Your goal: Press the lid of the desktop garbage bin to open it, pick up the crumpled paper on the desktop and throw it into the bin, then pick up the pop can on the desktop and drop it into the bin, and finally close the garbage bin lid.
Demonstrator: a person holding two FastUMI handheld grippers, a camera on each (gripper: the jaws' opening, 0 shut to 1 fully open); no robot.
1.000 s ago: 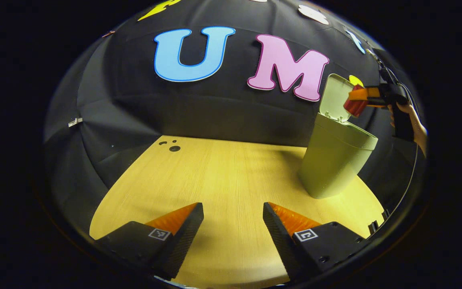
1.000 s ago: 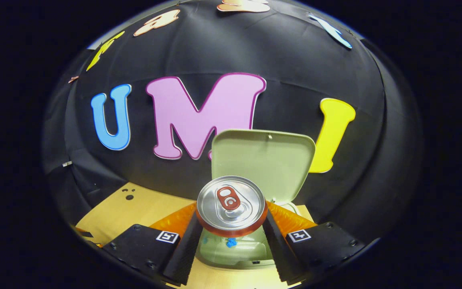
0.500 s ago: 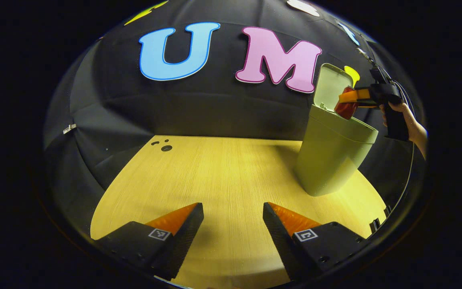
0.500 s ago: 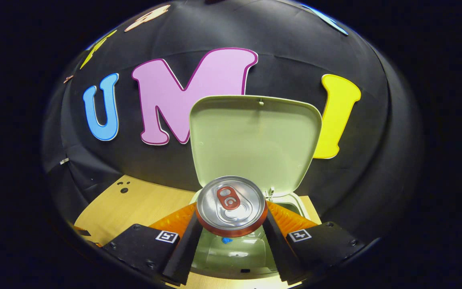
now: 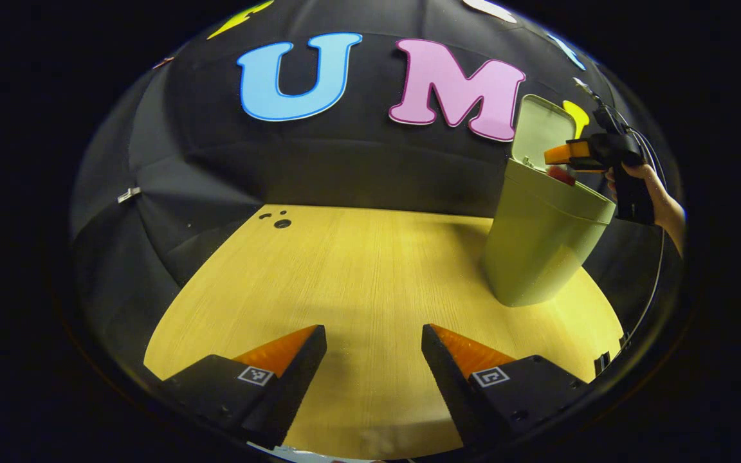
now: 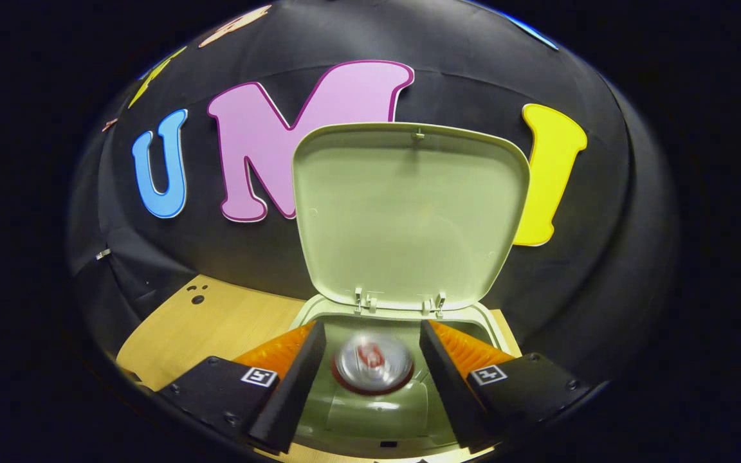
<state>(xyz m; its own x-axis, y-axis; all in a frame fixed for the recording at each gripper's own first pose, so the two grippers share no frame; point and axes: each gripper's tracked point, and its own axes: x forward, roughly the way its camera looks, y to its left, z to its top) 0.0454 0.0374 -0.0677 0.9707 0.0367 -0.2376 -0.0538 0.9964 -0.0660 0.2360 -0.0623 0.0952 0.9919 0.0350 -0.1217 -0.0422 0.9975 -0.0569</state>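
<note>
Pop can (image 6: 372,366) motion-blurred inside the bin (image 6: 370,411); its lower body hidden.

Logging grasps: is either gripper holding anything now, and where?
Nothing is held. The pop can is blurred, dropping into the bin between the open right gripper; left gripper open.

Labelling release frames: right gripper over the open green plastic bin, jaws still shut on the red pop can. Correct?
Not quite. In the right gripper view the right gripper is open; the blurred red pop can sits apart from both fingers, inside the open green plastic bin.

Recording booth, black cloth wall (image 5: 345,173) draped behind, bare wooden tabletop (image 5: 357,283) lit from above
</note>
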